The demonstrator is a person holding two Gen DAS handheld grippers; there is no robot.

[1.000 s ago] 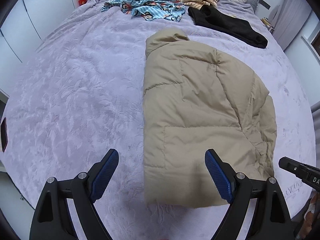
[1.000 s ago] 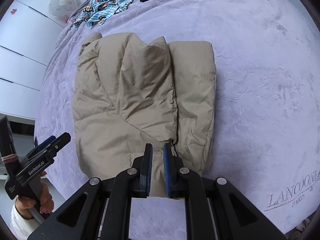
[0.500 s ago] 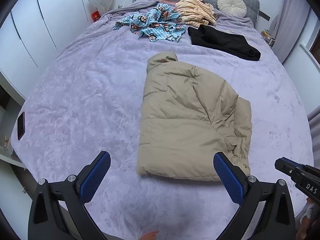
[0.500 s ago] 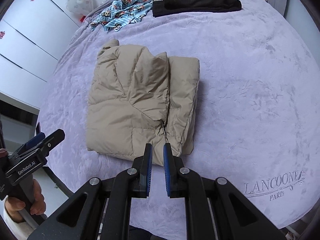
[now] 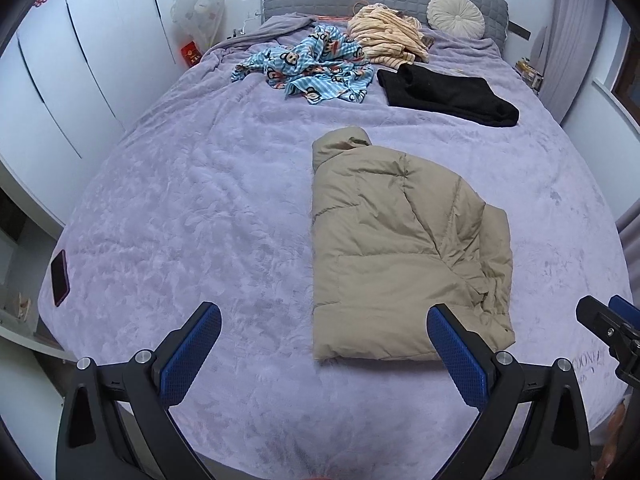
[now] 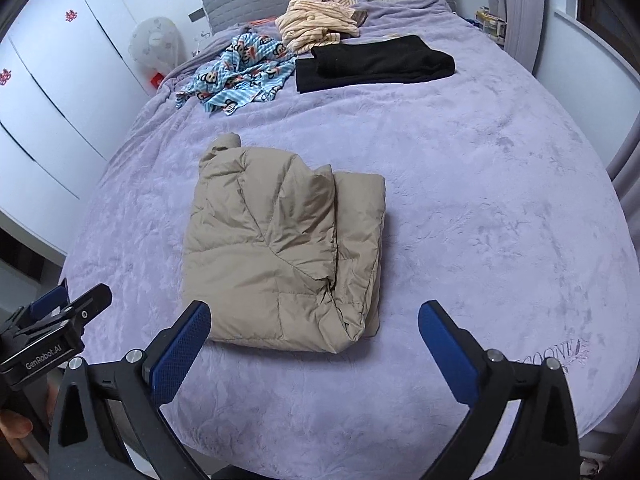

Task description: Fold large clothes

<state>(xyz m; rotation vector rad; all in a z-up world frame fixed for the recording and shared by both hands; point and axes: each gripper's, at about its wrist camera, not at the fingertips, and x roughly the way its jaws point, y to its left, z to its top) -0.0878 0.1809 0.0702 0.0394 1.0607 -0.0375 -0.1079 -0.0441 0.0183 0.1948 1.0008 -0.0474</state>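
A tan puffer jacket (image 5: 400, 248) lies folded lengthwise on the lilac bed (image 5: 200, 208), collar toward the headboard. It also shows in the right wrist view (image 6: 280, 256). My left gripper (image 5: 324, 352) is open and empty, held back above the bed's near edge, short of the jacket's hem. My right gripper (image 6: 314, 350) is open and empty, also held back in front of the hem. Each gripper shows at the edge of the other's view.
A blue monkey-print garment (image 5: 312, 68), a striped cream garment (image 5: 384, 36) and a folded black garment (image 5: 444, 92) lie near the headboard. A round cushion (image 5: 456, 16) sits there. A phone (image 5: 60, 276) lies at the bed's left edge. White wardrobes stand left.
Both grippers have pulled back and up from the jacket. My right gripper was shut at the jacket's hem and is now wide open. The jacket lies still.
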